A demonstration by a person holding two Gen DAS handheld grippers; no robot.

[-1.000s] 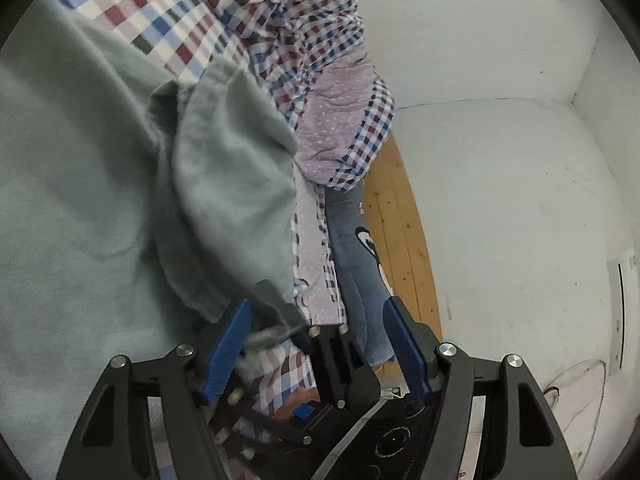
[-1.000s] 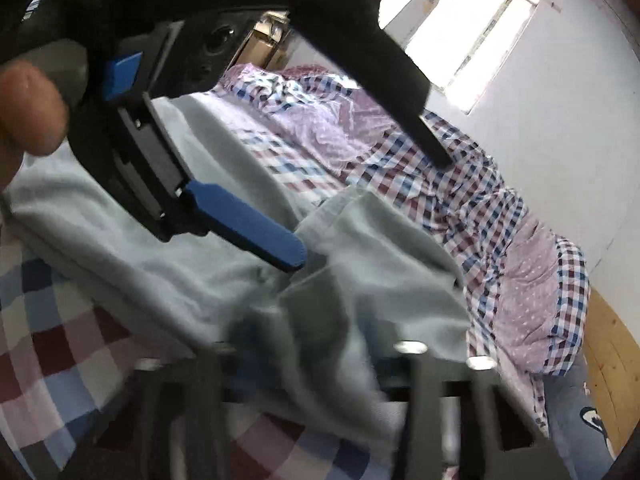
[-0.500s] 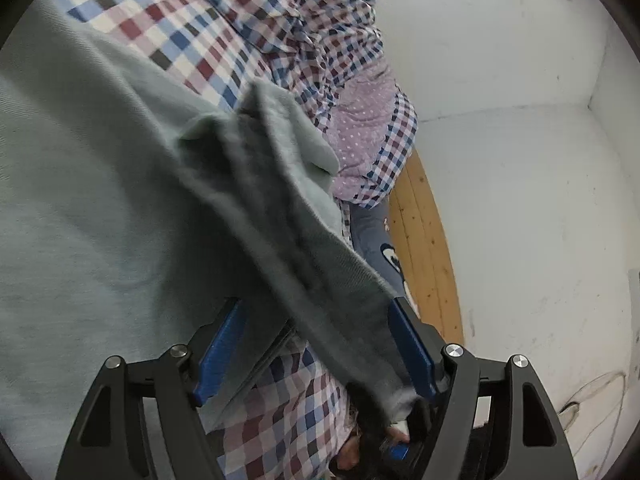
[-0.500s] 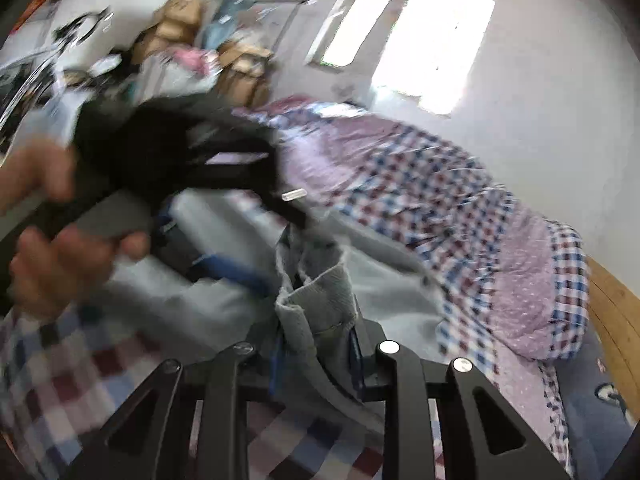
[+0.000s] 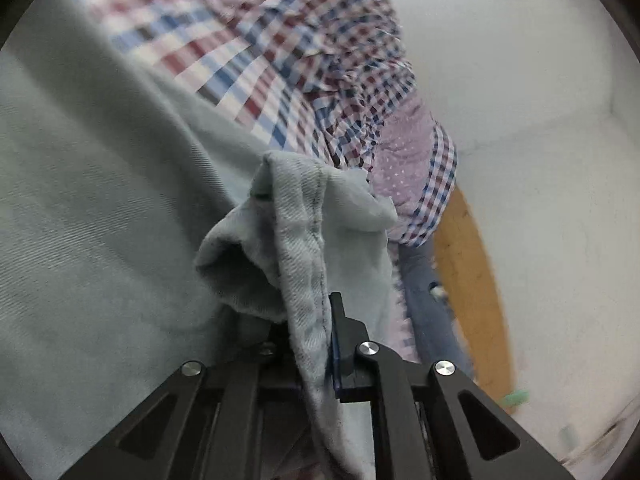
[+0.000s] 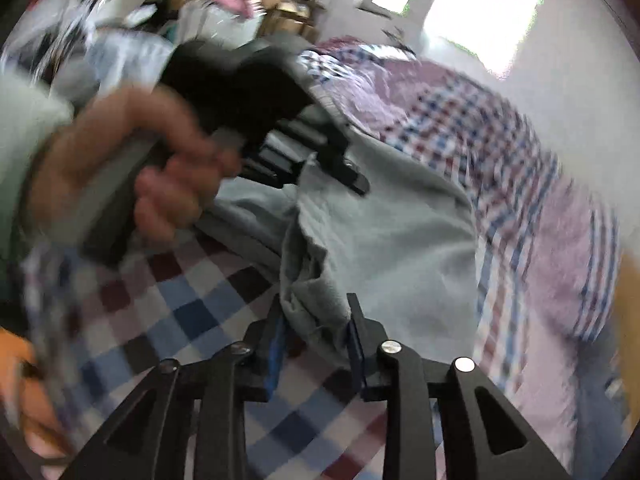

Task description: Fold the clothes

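Grey-green garment (image 5: 312, 240) bunched between both tongs: left tongs (image 5: 310, 344) clamped on seam, right tongs (image 6: 316, 332) clamped on edge.

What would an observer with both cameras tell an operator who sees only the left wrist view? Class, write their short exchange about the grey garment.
Operator: My left gripper is shut on the garment. Does the right gripper hold it too?
Observer: Yes, the right gripper is shut on a bunched edge of it.
Operator: Who holds my gripper?
Observer: A hand grips its handle, up and left of the right gripper.
Operator: What lies past the bed on that side?
Observer: What look like piled boxes, though they are blurred.
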